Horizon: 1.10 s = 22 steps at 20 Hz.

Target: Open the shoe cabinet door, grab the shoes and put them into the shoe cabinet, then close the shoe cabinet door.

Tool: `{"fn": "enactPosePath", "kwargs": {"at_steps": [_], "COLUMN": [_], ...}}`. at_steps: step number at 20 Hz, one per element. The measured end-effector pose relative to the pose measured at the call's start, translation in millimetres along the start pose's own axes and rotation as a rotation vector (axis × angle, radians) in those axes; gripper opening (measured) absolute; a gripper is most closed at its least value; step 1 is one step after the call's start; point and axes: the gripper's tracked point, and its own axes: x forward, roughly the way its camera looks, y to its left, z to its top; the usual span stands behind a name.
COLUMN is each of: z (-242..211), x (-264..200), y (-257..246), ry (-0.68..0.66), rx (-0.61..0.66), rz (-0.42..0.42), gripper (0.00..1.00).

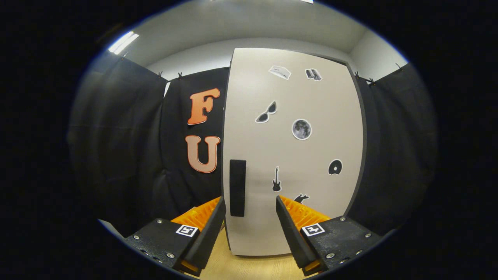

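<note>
Beige flat cabinet door (311, 155) closed | black rectangular handle (237, 188) ahead | gripper (250, 208) spread, holding nothing

The tongs (249, 202), fingers spread apart, face the closed beige sticker-dotted shoe cabinet door (311, 155), its black rectangular handle (237, 187) just ahead between them.

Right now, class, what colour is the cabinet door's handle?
Black, on the pale door: the handle shows best in the gripper view.

no readable text, door stickers pictorial
</note>
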Motion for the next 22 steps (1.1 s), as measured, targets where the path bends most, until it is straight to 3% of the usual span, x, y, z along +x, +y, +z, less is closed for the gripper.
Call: {"fn": "enactPosePath", "kwargs": {"at_steps": [14,22], "z": [2.4,9.2], "x": [-152.2,-178.4], "y": [-55.5,-57.3], "ry": [0.0,-0.005], "rx": [0.043,0.039], "rz": [-0.181,-0.2], "gripper": [0.83,0.83]}}
